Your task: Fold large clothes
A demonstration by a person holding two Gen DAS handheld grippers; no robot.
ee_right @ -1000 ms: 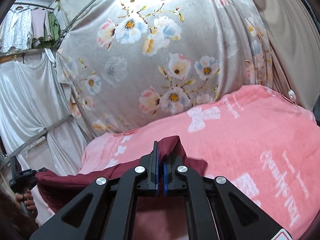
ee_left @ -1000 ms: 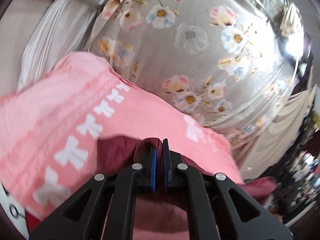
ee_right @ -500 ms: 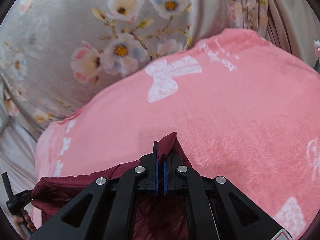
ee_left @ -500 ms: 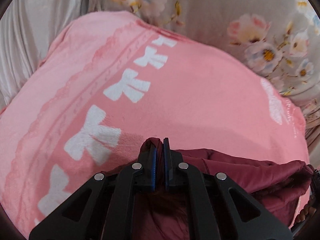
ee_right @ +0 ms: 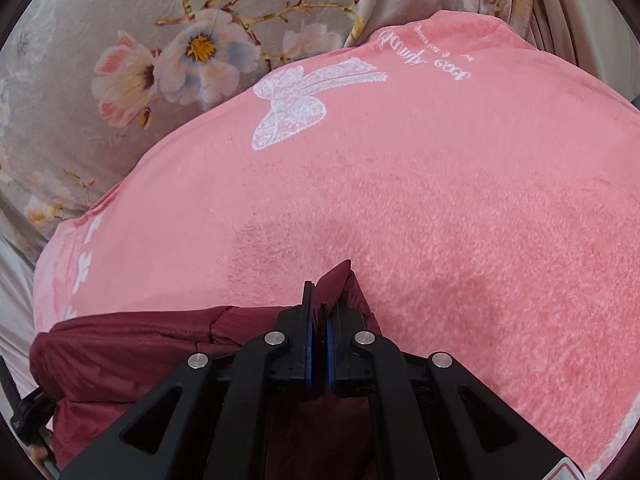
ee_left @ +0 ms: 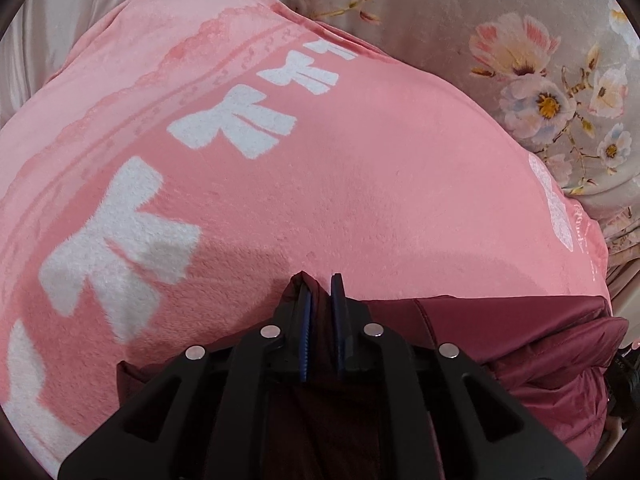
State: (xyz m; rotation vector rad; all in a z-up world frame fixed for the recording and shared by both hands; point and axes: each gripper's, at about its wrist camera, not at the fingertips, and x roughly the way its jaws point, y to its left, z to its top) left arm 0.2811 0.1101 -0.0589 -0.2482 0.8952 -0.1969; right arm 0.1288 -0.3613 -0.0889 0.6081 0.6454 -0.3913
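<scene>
A dark red padded garment (ee_left: 520, 336) hangs between my two grippers, low over a pink blanket (ee_left: 360, 184). My left gripper (ee_left: 320, 292) is shut on one corner of the garment; the cloth pokes out past the blue pads. My right gripper (ee_right: 320, 300) is shut on the other corner of the garment (ee_right: 132, 352), and a point of cloth sticks out above its fingertips. The garment's top edge runs taut from one gripper to the other. Its lower part is hidden under the grippers.
The pink blanket (ee_right: 440, 184) has white bow prints and covers the surface. Behind it hangs a grey floral cloth (ee_left: 540, 40), also in the right wrist view (ee_right: 140, 60). Pale curtains (ee_left: 36, 32) hang at the far left.
Both grippers have come down and forward toward the pink blanket with the garment still held. The room behind has dropped out of view and the blanket now fills both views.
</scene>
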